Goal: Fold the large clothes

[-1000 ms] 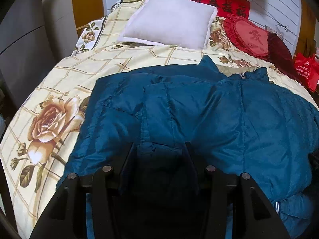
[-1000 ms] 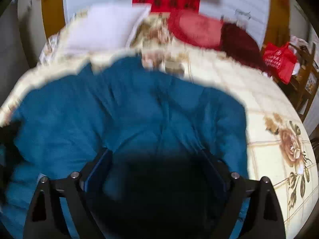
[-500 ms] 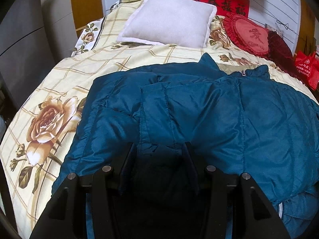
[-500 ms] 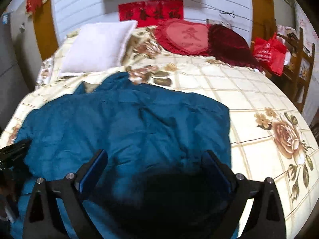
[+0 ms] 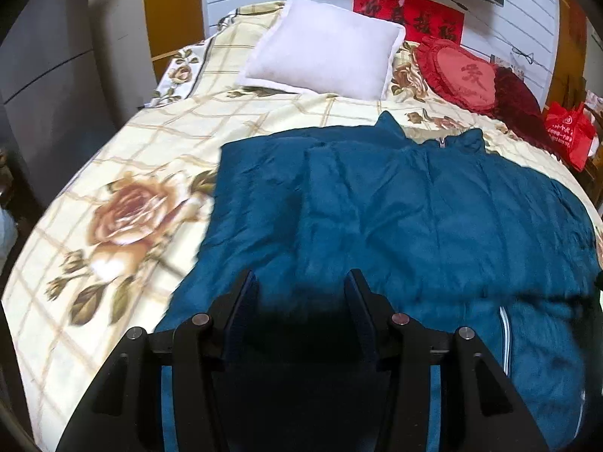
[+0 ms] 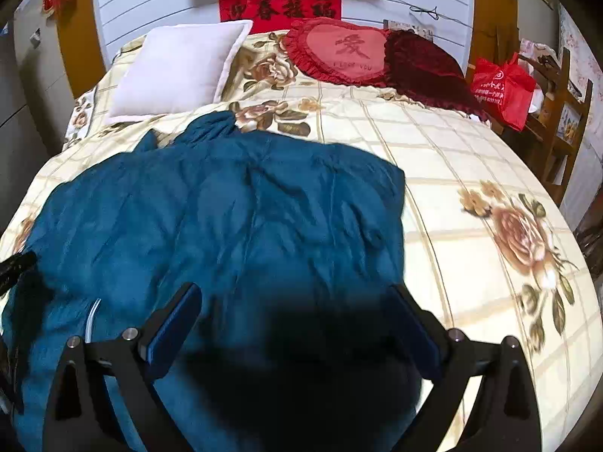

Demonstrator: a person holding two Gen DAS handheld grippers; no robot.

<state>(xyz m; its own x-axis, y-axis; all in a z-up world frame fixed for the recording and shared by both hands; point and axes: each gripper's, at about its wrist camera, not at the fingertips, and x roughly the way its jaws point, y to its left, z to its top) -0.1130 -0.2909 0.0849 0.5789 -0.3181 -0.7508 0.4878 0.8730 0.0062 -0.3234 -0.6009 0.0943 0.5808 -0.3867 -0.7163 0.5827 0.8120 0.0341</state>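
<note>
Blue padded jacket (image 5: 395,226) spread on the floral bed (image 5: 113,173), sleeves already folded in.

Over the past second the right gripper (image 6: 294,301) steadied above the hem; its jaws stand wide apart, empty. The left gripper (image 5: 301,282) hovers likewise, jaws spread. Next likely comes a hem fold. The quilted fabric looks puffy, zipped.

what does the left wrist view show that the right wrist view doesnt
Only the left wrist view shows the grey wardrobe doors beside the bed, the jacket's metal zipper pull at the collar, and the left hand-held gripper, jaws apart over the fabric.

Only the right wrist view shows the wooden chair behind the red bag, and the right hand-held gripper, open wide.

Both show the dark teal padded jacket spread on the floral checked bedspread, the white square pillow and the red heart-shaped cushion.
</note>
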